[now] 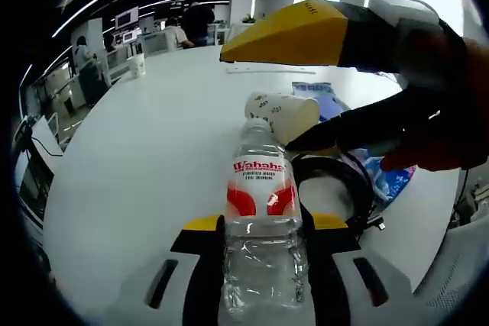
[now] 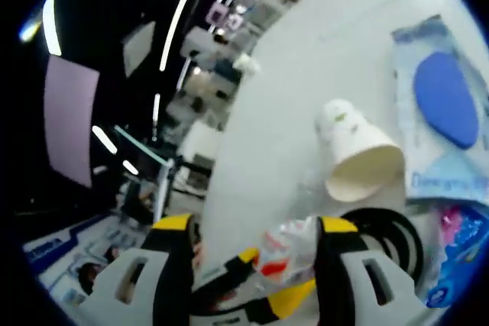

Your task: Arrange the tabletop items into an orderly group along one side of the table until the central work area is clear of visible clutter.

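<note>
Wahaha water bottle gripped, ready to be carried to the table's side.

The Wahaha water bottle (image 1: pixel 260 219) sat low at centre frame, clamped between the left gripper (image 1: pixel 260 238) jaws. Just beyond it a tipped paper cup (image 1: pixel 284 114) lay beside a black coiled cable (image 1: pixel 336 188) and blue packets (image 1: pixel 386 177). The right gripper (image 2: pixel 252 253) hovered with its jaws spread, the bottle (image 2: pixel 289 253) showing between them, apparently ungrasped. Next, likely, came moving the bottle toward the grouped items along the white table (image 1: pixel 153 158) edge.
</note>
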`<action>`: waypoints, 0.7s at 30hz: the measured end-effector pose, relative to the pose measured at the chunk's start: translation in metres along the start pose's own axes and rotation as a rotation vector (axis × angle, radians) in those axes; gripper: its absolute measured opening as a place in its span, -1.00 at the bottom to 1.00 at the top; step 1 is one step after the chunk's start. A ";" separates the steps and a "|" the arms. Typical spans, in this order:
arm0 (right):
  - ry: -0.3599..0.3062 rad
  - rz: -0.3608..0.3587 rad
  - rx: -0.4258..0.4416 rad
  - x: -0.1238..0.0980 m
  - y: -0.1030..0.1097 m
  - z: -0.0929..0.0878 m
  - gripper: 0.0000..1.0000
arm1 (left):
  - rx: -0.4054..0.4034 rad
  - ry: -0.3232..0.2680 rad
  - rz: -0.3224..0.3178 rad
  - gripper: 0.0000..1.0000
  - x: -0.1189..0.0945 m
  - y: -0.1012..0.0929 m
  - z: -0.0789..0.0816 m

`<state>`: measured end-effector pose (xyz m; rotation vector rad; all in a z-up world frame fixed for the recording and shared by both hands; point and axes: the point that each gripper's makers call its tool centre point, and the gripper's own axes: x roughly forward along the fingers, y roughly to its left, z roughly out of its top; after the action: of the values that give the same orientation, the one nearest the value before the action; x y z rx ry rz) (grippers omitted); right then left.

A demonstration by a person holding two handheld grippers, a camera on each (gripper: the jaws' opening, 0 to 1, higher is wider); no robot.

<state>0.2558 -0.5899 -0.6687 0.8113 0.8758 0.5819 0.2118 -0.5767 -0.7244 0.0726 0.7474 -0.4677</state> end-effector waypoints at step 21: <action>0.010 -0.072 -0.017 0.026 -0.017 -0.008 0.11 | 0.020 -0.097 -0.020 -0.20 -0.004 -0.001 0.004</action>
<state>0.2643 -0.5778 -0.6969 0.7591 0.9047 0.5294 0.2116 -0.5771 -0.7189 0.0607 0.6490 -0.4944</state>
